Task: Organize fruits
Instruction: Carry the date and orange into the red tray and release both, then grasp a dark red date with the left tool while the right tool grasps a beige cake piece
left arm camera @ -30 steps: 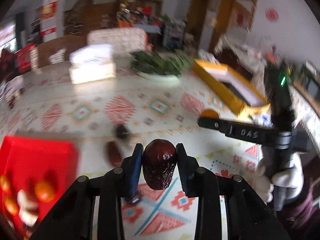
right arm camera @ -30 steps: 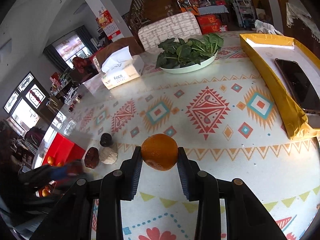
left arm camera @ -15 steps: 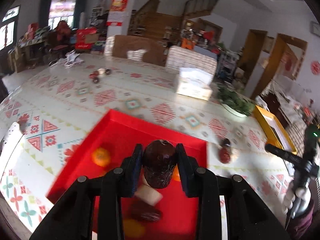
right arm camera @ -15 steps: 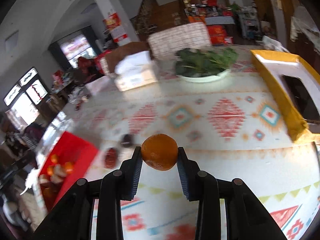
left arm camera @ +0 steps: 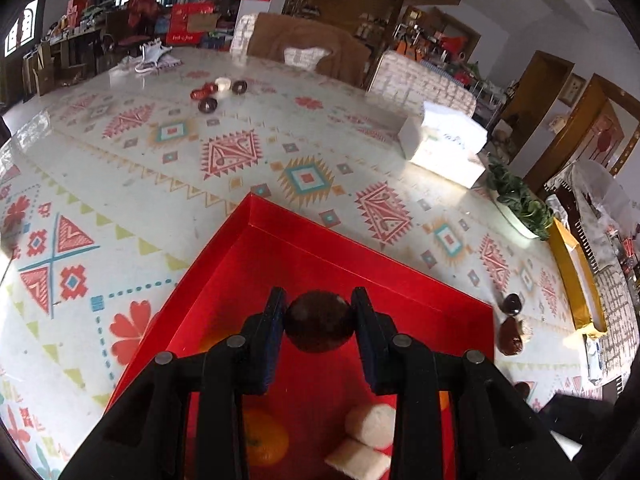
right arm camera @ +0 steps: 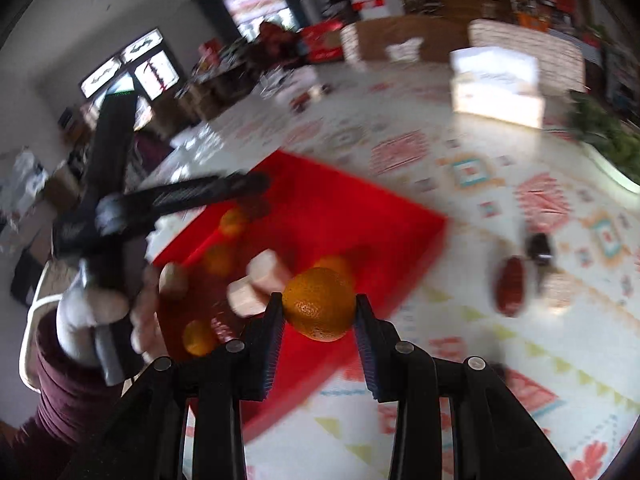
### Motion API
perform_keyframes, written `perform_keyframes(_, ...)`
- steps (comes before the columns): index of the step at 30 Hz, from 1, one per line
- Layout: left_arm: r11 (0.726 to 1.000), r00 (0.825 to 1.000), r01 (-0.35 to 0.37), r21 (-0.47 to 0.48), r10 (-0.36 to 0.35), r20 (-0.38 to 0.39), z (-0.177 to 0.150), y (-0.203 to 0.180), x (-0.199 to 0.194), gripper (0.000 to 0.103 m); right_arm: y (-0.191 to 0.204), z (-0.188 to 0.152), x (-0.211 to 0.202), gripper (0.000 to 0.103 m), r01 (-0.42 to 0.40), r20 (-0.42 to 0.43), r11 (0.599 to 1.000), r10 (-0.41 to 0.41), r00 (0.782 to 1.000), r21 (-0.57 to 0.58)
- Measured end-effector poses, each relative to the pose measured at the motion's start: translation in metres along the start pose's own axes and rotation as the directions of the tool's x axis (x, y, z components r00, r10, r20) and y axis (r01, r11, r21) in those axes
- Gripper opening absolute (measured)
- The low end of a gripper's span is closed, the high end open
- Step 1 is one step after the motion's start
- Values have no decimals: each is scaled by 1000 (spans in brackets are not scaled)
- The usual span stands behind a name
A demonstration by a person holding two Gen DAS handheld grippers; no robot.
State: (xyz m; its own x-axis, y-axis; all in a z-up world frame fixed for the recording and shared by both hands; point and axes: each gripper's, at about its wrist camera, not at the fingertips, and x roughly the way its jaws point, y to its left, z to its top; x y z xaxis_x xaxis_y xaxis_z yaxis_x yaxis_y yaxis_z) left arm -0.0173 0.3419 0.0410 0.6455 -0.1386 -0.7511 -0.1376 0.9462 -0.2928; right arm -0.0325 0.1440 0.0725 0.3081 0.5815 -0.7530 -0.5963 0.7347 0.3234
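Table: we note a patterned table (left arm camera: 168, 184) carrying the red tray (left arm camera: 320, 256).
Left claw (left arm camera: 319, 326): clamped on a dark date (left arm camera: 319, 326), directly above the tray.
Right claw (right arm camera: 319, 310): clamped on an orange (right arm camera: 319, 310); tray lies left and beyond.

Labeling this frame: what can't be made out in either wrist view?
- Left wrist: red tray near half, hidden behind the left gripper and its dark date.
- Right wrist: motion blur smears the tray's contents, count unclear.
- Right wrist: dark items past the tray, blurred, unidentifiable; the right gripper's orange stays sharp.
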Motion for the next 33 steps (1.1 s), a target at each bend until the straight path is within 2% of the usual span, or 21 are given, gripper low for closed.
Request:
perform_keyframes(5, 1000, 1000, 22, -12, -22, 0, 0, 3, 5, 34, 20, 1, 25, 38, 20, -45, 998, -23, 999, -68)
perform_keyframes(6, 1000, 1000, 28, -14, -28, 4, 0, 4, 3, 37, 23, 1, 29, 38, 26, -50, 996, -30, 998, -80)
perform_keyframes(8, 999, 999, 32, -23, -31, 22, 0, 6, -3, 50, 28, 0, 35, 39, 33, -61, 994, -40, 997, -101)
perform_keyframes(12, 999, 997, 34, -34, -32, 65, 0, 7, -22, 55, 35, -1, 42, 40, 36, -74, 993, -45, 996, -115)
perform_keyframes(14, 999, 995, 37, -39, -33, 90, -2, 6, -35, 60, 37, -2, 42, 48, 39, -72, 992, -48, 996, -122)
perform_keyframes(16, 998, 992, 42, -36, -38, 119, -5, 2, -49, 62, 40, -2, 36, 53, 32, -59, 992, -40, 997, -124)
perform_keyframes(21, 997, 981, 77, -22, -72, 181, -16, -17, -79, 70, 32, -2, -3, 56, 59, 35, 992, -55, 998, -108)
perform_keyframes(24, 993, 971, 120, 0, -117, 209, -27, -35, -94, 74, 17, -1, -47, 57, 137, 144, 987, -124, 982, -83)
perform_keyframes(26, 989, 966, 146, 14, -146, 215, -34, -47, -99, 75, 1, -3, -83, 68, 205, 231, 978, -191, 954, -40)
perform_keyframes(28, 985, 961, 168, 31, -170, 220, -42, -59, -104, 76, -13, -6, -110, 94, 260, 299, 965, -251, 921, 8)
perform_keyframes(29, 984, 959, 174, 38, -178, 222, -45, -64, -105, 77, -25, -9, -125, 99, 288, 337, 957, -286, 897, 46)
perform_keyframes(30, 983, 957, 179, 43, -184, 224, -50, -69, -107, 77, -35, -12, -133, 103, 295, 360, 952, -303, 883, 78)
perform_keyframes(31, 981, 955, 187, 45, -192, 226, -56, -75, -108, 79, -52, -16, -139, 103, 291, 362, 948, -317, 877, 127)
perform_keyframes(33, 979, 953, 198, 51, -204, 222, -64, -81, -108, 79, -83, -19, -136, 103, 275, 287, 937, -329, 900, 214)
